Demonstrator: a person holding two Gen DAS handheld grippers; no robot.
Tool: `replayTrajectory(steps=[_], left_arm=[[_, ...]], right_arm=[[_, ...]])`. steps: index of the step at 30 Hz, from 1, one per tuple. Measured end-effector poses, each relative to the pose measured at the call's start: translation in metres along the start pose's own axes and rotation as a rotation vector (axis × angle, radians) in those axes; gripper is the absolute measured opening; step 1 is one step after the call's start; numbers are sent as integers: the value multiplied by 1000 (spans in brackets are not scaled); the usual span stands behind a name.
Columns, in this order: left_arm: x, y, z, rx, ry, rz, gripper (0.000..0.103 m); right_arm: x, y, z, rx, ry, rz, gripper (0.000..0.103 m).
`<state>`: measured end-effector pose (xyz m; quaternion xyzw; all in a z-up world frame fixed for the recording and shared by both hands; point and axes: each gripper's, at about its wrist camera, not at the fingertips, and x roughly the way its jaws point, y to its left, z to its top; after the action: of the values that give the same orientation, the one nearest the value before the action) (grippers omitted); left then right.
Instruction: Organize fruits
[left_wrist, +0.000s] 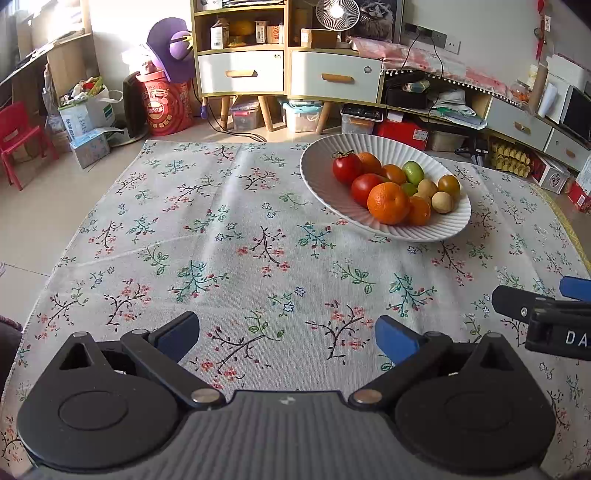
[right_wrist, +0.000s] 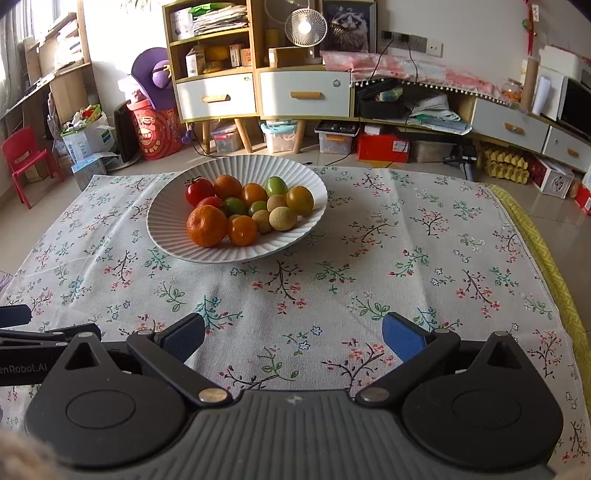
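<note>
A white ribbed bowl (left_wrist: 325, 177) (right_wrist: 170, 206) stands on the floral cloth, holding several fruits: a large mandarin (left_wrist: 388, 203) (right_wrist: 206, 225), red tomatoes (left_wrist: 346, 168) (right_wrist: 198, 190), green fruits (left_wrist: 413, 172) (right_wrist: 276, 185) and pale round ones (left_wrist: 442, 202) (right_wrist: 282, 218). My left gripper (left_wrist: 287, 334) hovers open over the cloth, well short of the bowl, nothing between its blue pads. My right gripper (right_wrist: 293, 338) is open too, empty, with the bowl ahead to its left. In the left wrist view the right gripper's fingers (left_wrist: 517, 301) poke in from the right edge.
The floral cloth (left_wrist: 221, 240) (right_wrist: 406, 258) covers the low table, with a yellow mat edge (right_wrist: 546, 266) at its right. Beyond stand cabinets with drawers (left_wrist: 332, 75), storage boxes (left_wrist: 301, 116), a red chair (left_wrist: 16, 142) and a red drum (left_wrist: 166, 103) on the floor.
</note>
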<state>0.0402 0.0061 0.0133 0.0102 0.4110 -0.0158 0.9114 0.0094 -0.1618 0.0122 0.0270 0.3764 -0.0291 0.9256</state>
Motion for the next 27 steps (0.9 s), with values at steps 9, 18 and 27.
replayTrajectory(steps=[9, 18, 27], left_arm=[[-4, -6, -2, 16, -7, -13, 97], [-6, -4, -1, 5, -8, -13, 97], [-7, -3, 1, -8, -11, -22, 97]], right_arm=[[1, 7, -5, -34, 26, 6, 102], [-3, 1, -2, -3, 0, -2, 103], [-3, 5, -2, -22, 4, 16, 102]])
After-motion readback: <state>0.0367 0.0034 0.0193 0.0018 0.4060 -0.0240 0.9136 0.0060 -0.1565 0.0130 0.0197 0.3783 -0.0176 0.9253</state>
